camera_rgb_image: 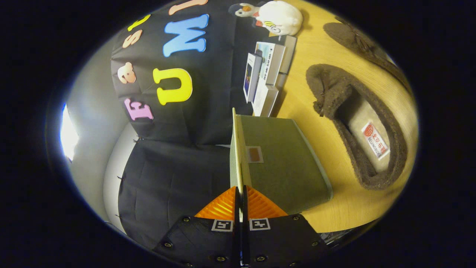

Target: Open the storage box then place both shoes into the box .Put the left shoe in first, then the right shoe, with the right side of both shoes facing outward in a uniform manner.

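Observation:
The gripper view is rolled sideways, so the wooden table (319, 93) stands as a wall beside the fingers. My gripper (241, 203) is shut on the thin edge of the storage box lid (237, 149), which runs straight ahead from between the fingers. The grey-green storage box (286, 167) lies right against the lid on the table. Beyond the box rests a brown fuzzy shoe (372, 123), its opening and labelled insole facing me. A second brown shoe (357, 41) lies farther off near the table's edge.
A small stack of white cartons (266, 74) stands on the table past the box, against the booth's black cloth wall (178, 167). A white plush toy (277, 15) sits beyond them. A bright light (68, 134) glares on the far side.

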`<state>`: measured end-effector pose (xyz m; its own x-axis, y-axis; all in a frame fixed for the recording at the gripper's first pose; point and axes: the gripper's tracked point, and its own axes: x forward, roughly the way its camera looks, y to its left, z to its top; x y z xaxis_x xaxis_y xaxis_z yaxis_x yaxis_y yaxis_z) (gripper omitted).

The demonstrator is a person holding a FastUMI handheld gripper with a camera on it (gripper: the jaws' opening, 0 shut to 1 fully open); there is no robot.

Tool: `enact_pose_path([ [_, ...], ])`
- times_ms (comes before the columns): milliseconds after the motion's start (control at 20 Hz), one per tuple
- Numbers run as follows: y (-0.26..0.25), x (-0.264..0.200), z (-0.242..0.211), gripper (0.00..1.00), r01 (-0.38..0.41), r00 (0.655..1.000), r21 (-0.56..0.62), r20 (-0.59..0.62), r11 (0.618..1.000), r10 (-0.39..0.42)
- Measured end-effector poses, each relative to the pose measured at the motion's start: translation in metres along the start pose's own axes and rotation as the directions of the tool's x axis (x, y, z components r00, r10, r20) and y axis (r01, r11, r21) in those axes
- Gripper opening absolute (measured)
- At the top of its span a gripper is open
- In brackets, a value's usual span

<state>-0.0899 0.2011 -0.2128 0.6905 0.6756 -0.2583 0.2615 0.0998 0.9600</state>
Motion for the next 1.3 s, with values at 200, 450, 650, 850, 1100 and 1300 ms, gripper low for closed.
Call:
enact_pose_path([
  [200, 0.033, -0.002, 0.002, 0.02, -0.013, 1.000, -0.081, -0.014, 0.997, 0.012],
  [450, 0.080, 0.003, -0.005, 0.02, -0.041, 0.999, -0.161, -0.030, 0.986, 0.037],
  [650, 0.112, 0.012, -0.015, 0.02, -0.053, 0.998, -0.231, -0.039, 0.971, 0.045],
  [850, 0.141, 0.025, -0.030, 0.02, -0.055, 0.998, -0.313, -0.044, 0.948, 0.043],
  [1100, 0.166, 0.049, -0.052, 0.02, -0.021, 1.000, -0.429, -0.030, 0.903, 0.009],
  [1300, 0.180, 0.072, -0.077, 0.02, -0.013, 0.998, -0.528, -0.054, 0.849, -0.018],
])
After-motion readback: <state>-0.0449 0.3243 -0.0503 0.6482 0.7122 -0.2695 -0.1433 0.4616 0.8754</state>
